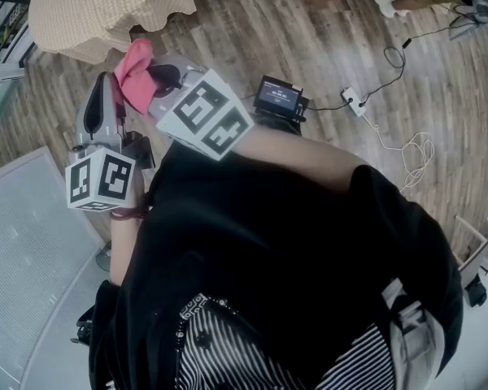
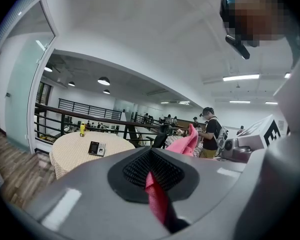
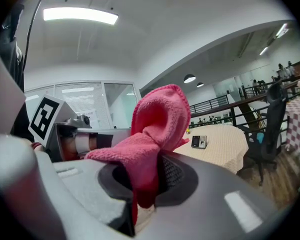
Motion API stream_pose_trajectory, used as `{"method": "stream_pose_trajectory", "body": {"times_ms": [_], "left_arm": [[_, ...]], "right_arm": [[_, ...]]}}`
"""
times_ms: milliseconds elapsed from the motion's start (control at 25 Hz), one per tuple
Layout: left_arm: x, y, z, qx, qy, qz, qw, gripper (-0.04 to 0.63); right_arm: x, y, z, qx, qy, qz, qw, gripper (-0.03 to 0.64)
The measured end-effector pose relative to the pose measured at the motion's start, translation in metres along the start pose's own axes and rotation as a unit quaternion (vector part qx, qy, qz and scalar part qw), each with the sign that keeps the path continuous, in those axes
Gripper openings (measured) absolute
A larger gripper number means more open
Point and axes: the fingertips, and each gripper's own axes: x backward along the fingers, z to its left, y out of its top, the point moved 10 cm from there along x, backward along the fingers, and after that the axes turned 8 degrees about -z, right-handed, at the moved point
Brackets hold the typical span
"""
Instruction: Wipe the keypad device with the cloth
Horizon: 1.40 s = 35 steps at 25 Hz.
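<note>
Both grippers are held up at chest height, side by side, aimed toward a round table point(image 2: 70, 156) some way off. The keypad device point(image 2: 96, 148) lies flat on its beige cover and also shows as the small keypad device point(image 3: 199, 142) in the right gripper view. My right gripper point(image 3: 145, 181) is shut on a pink cloth point(image 3: 157, 129), which bunches up above the jaws. In the head view the cloth point(image 1: 135, 73) sticks out ahead of the right gripper point(image 1: 161, 84). My left gripper point(image 2: 151, 176) is shut, with only a thin red strip showing between the jaws.
A yellow bottle point(image 2: 82, 129) stands on the table behind the device. A black office chair point(image 3: 270, 126) sits to the table's right. On the wooden floor lie a black box point(image 1: 278, 96), a power strip point(image 1: 354, 101) and cables. A person point(image 2: 212, 134) stands farther back.
</note>
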Motion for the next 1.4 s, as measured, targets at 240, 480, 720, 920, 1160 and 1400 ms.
{"method": "stream_pose_trajectory", "body": {"times_ms": [240,480,720,920,1160,1400], "left_arm": [[-0.021,0.002,0.006,0.002,0.005,0.003,1.0000,0.003],[-0.022,0.002,0.000,0.002,0.006,0.003,1.0000,0.003],[-0.020,0.002,0.000,0.001,0.012,0.001,0.9999,0.003],[-0.028,0.004,0.005,0.005,0.021,0.004,0.9998,0.003],[-0.036,0.005,0.022,0.012,0.015,-0.001,0.9998,0.003],[-0.057,0.010,0.040,0.013,-0.010,-0.005,0.9999,0.003]], "right_arm": [[-0.010,0.005,-0.016,-0.004,0.009,0.004,1.000,0.063],[-0.006,0.006,-0.019,-0.005,0.013,0.002,1.000,0.063],[-0.007,0.005,-0.020,-0.005,0.021,0.001,1.000,0.063],[-0.016,0.008,-0.027,-0.010,0.034,0.007,0.999,0.063],[-0.032,0.009,-0.030,-0.003,0.033,0.007,0.999,0.063],[-0.049,0.014,-0.038,0.000,0.018,-0.002,1.000,0.064]]}}
